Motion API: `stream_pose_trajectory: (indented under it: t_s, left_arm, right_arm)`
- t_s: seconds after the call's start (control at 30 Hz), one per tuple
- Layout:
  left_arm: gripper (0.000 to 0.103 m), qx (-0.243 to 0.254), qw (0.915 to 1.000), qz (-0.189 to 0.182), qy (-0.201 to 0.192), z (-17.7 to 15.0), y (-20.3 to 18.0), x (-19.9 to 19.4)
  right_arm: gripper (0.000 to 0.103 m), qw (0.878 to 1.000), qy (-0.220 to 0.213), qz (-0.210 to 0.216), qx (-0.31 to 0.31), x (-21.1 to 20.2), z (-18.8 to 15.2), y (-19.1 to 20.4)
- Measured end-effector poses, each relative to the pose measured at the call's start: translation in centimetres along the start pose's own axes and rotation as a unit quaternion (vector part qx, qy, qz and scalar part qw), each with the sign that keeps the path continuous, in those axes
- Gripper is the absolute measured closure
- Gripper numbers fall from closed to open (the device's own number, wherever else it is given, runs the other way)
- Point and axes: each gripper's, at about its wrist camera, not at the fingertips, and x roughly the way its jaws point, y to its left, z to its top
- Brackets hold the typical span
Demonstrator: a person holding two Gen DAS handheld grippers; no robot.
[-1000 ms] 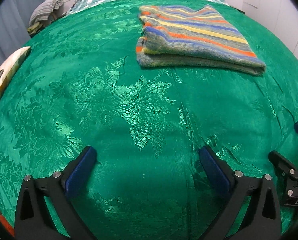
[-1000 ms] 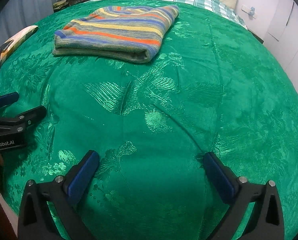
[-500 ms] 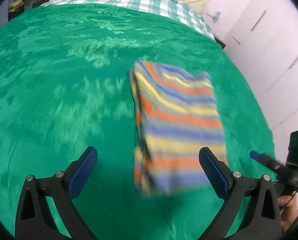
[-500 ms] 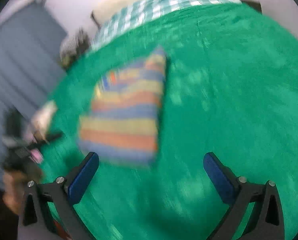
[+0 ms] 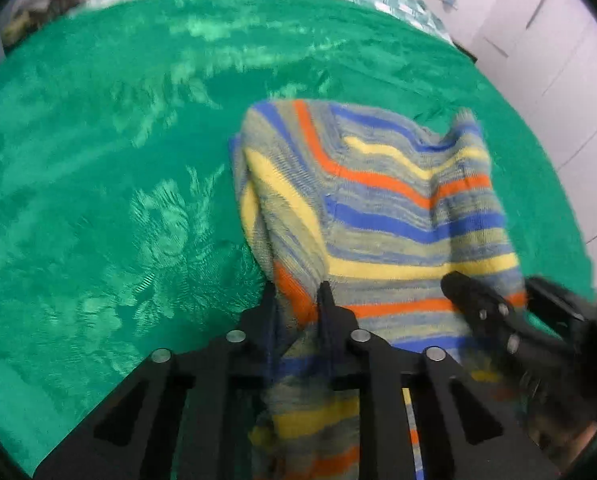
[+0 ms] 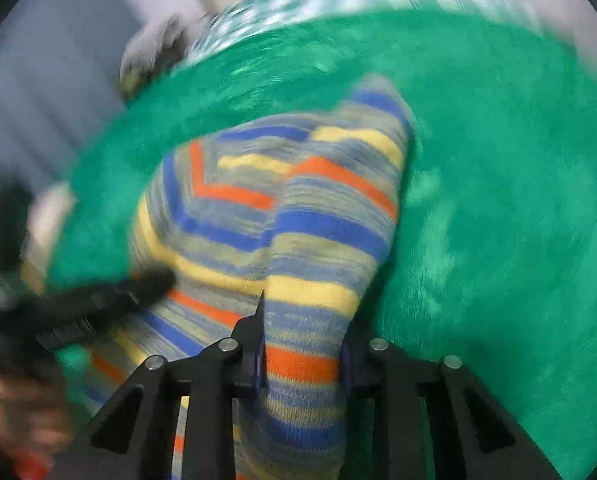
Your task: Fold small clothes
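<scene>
1. Comparing with a second ago: the sweater (image 5: 378, 208) lay folded flat toward the far side of the bed (image 5: 98, 200), and both sets of fingers stood wide with nothing between them. Both grippers have since travelled across the bedspread to it, and their near edge of it is now raised off the cover.

2. Left gripper (image 5: 296, 300): jaws closing, nearly together, with a bunched fold of striped knit pinched between them. The cloth runs from the fingers back under the gripper body and forward onto the bed.

3. Right gripper (image 6: 302, 344): jaws closing on a thicker roll of the same knit, which fills the gap between the fingers (image 6: 254, 340). This view is heavily blurred; the exact pad contact cannot be confirmed, though the cloth visibly sits between both sides.

4. Position of garment: near edge held by both grippers, side by side; far portion draped down onto the green bedspread, its top corners resting there. In the left view the right gripper (image 5: 498, 320) appears at the sweater's right edge; in the right view the left gripper (image 6: 110, 304) appears at its left.

5. Assessment: the sweater was already folded once. A two-point hold along one edge suggests it is being lifted for a further fold or to be moved. Judged as the start of that step, not its completion.

6. Risk noted: thick layers may slip unevenly from the left pinch.
</scene>
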Motion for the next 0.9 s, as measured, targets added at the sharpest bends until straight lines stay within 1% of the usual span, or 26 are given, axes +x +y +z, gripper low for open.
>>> stream_pose_trajectory:
  t_s: [0.03,0.1,0.17,0.2,0.3,0.37,0.4,0.43,0.47,0.5,0.53,0.57,0.6,0.63,0.67,0.7,0.73,0.83,0.87,0.9]
  left_arm:
    - [0.088,0.005,0.9999,0.009,-0.012,-0.1,-0.5,-1.0]
    - [0.088,0.004,0.9993,0.003,-0.036,0.0,-0.7,-3.2]
    - [0.088,0.001,0.998,-0.006,-0.064,0.0,-0.7,-6.2]
    - [0.088,0.004,0.9965,-0.01,-0.083,0.0,-0.8,-8.2]
    - [0.088,0.014,0.992,-0.015,-0.124,0.3,-1.3,-12.4]
    - [0.088,0.021,0.9898,-0.013,-0.14,0.3,-1.6,-14.1]
    - [0.083,0.021,0.9899,-0.011,-0.14,0.3,-1.7,-14.1]
    - [0.071,0.019,0.9917,-0.005,-0.127,-0.1,-1.5,-13.5]
    - [0.063,0.016,0.9941,0.008,-0.107,-0.6,-1.2,-12.3]
    - [0.044,0.012,0.9954,0.033,-0.089,-1.5,-0.7,-10.8]
    - [0.039,0.008,0.9955,0.069,-0.065,-3.2,0.0,-9.2]
    - [0.039,0.009,0.9945,0.092,-0.049,-4.7,0.3,-8.5]
    - [0.039,0.013,0.9933,0.109,-0.038,-6.9,0.5,-8.0]
    - [0.036,0.017,0.9926,0.115,-0.034,-8.6,0.4,-8.1]
    - [0.033,0.023,0.9918,0.121,-0.033,-10.7,0.2,-8.5]
    - [0.024,0.028,0.9905,0.13,-0.035,-12.5,-0.2,-9.2]
    - [0.015,0.032,0.9889,0.139,-0.042,-14.0,-0.9,-10.1]
    - [0.004,0.034,0.9831,0.162,-0.078,-17.3,-3.2,-13.7]
    - [0.004,0.035,0.9808,0.168,-0.092,-18.2,-4.2,-15.3]
    - [0.003,0.036,0.9794,0.172,-0.1,-18.4,-4.8,-16.2]
  right_arm:
    - [0.079,0.999,-0.015,-0.015,-0.026,-1.0,0.0,1.3]
    - [0.08,0.998,-0.044,-0.024,-0.046,-3.2,0.1,2.6]
    - [0.08,0.996,-0.075,-0.018,-0.049,-5.9,0.5,3.0]
    - [0.08,0.995,-0.088,-0.013,-0.048,-7.2,0.6,3.0]
    - [0.08,0.991,-0.128,0.001,-0.046,-11.0,1.2,3.4]
    - [0.08,0.989,-0.144,0.01,-0.04,-12.8,1.5,3.2]
    - [0.078,0.989,-0.141,0.021,-0.03,-13.0,1.8,2.8]
    - [0.077,0.991,-0.131,0.032,-0.017,-12.8,2.0,2.3]
    - [0.061,0.994,-0.105,0.041,0.002,-11.9,1.9,1.4]
    - [0.027,0.997,-0.066,0.029,0.024,-10.5,1.1,0.3]
    - [0.012,0.998,-0.043,0.007,0.039,-10.0,0.0,-0.7]
    - [0.005,0.998,-0.028,-0.015,0.05,-9.6,-1.6,-1.6]
    - [0.005,0.998,-0.017,-0.025,0.048,-9.9,-3.6,-2.1]
    - [0.005,0.999,-0.006,-0.034,0.038,-10.6,-5.9,-2.4]
    - [0.005,0.999,-0.002,-0.044,0.032,-11.3,-7.2,-2.5]
    - [0.005,0.998,0.005,-0.056,0.025,-12.2,-9.0,-2.4]
    - [0.005,0.998,0.011,-0.061,0.023,-13.0,-10.5,-2.3]
    - [0.005,0.998,0.016,-0.054,0.037,-16.5,-14.2,-1.6]
    - [0.005,0.998,0.014,-0.052,0.04,-17.4,-14.6,-1.9]
    - [0.005,0.998,0.011,-0.051,0.042,-18.7,-14.9,-1.7]
